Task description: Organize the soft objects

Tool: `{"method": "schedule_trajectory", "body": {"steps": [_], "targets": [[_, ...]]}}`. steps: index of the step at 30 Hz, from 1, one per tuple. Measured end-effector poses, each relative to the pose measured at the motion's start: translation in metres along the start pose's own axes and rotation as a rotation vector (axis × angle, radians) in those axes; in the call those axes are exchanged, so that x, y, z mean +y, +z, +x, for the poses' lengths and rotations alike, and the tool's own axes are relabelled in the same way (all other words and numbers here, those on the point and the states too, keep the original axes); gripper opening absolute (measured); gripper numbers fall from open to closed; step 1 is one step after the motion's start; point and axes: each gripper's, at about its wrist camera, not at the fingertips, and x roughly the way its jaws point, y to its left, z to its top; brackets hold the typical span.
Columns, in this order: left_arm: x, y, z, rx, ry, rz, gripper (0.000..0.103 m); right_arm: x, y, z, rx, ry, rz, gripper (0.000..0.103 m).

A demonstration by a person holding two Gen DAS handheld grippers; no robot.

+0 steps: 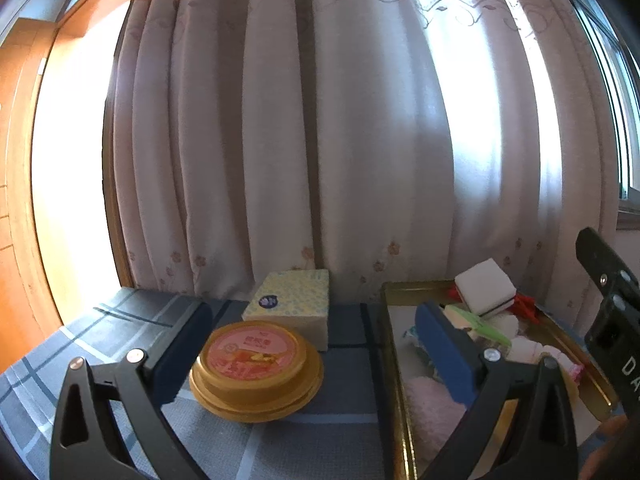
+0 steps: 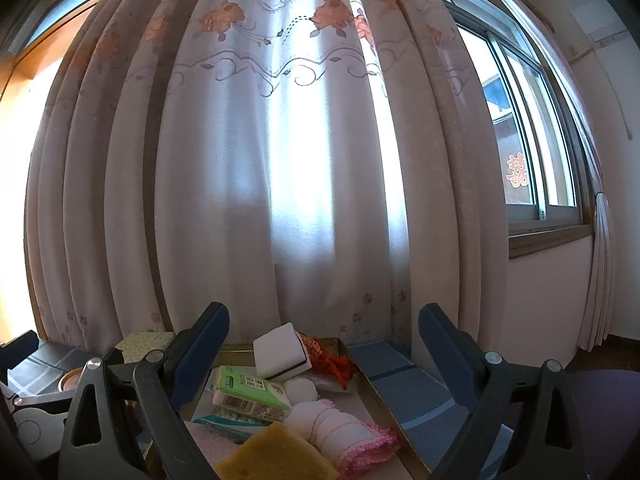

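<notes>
Both pairs of tongs stand released, jaws spread wide and holding nothing. The soft things are already heaped in the shallow gold-rimmed metal tray (image 2: 384, 396) on the blue checked bench (image 1: 340, 384): a white block sponge with a dark base layer (image 2: 282, 350) at the far end, a green-wrapped tissue packet (image 2: 250, 394) in the middle, a rolled white cloth with pink crocheted edging (image 2: 344, 436) and a yellow sponge (image 2: 276, 454) at the near end.

The right tongs (image 2: 324, 352) hang directly over that tray, and the rolled cloth lies close below, at about 6 o'clock from the gap between the jaws. Its long axis runs from roughly 10 o'clock to 4 o'clock, slanted across the jaw line, so I would judge a slight turn of the wrist is needed before closing across its narrow width.

The left tongs (image 1: 312, 344) sit off to the side, their gap framing a round gold lidded tub with a pink label (image 1: 256, 372) and a pale yellow patterned tissue box (image 1: 292, 300) behind it at 12 o'clock. The tray lies at their 3 o'clock, so the right hand is plainly nearer the soft pile.
</notes>
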Motion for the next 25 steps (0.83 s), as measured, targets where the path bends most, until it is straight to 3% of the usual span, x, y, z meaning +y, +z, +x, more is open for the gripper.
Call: {"method": "schedule_trajectory", "body": {"steps": [25], "targets": [[0.0042, -0.0037, 0.003, 0.033, 0.0, 0.006, 0.103, -0.0007, 0.0005, -0.0017, -0.008, -0.005, -0.002, 0.098]]}}
